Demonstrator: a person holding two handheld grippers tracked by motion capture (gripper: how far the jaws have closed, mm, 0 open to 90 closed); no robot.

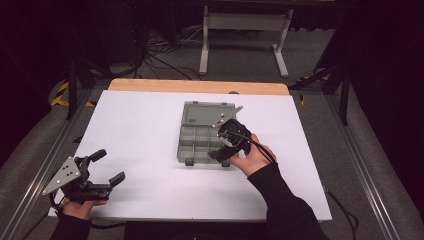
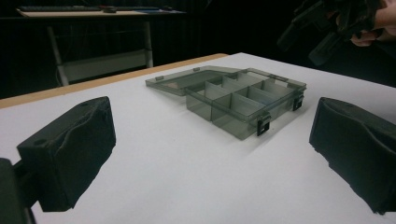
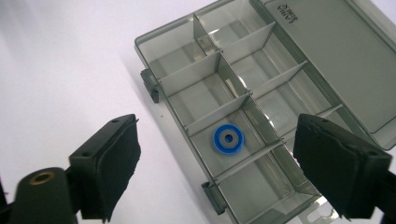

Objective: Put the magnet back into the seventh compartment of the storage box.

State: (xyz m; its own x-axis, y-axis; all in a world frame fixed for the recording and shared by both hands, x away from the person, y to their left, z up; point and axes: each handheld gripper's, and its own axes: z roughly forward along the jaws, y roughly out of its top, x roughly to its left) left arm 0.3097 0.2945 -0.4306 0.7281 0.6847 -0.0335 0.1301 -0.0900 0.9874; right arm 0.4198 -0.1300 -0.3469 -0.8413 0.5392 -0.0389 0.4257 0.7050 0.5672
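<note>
At the left of the high view, the left gripper [image 1: 111, 166] is held low over the near left corner of the white table [image 1: 140, 135], a hand closed around its body and a grey three-cornered plate on top. Its jaws are spread wide, and nothing is held between them. In the left gripper view the two black pads stand far apart, with bare white table between them and the box well beyond.

Toward the middle lies the grey transparent compartment box [image 1: 205, 134], open, its lid [image 1: 207, 112] folded flat on the table on the far side. The tray is split by thin dividers into two rows of compartments, and two dark latches are seen on its near edge.

In the right gripper view a small blue ring [image 3: 229, 139] with a grey centre is seen lying flat in one compartment of the row nearest the latches — the third from the upper end, between two cross dividers.

Further right, the right gripper [image 1: 223, 146] is held above the near right part of the box, pointing down. Its jaws are apart and empty — the blue ring lies below, between them in that view, untouched by either pad.
</note>
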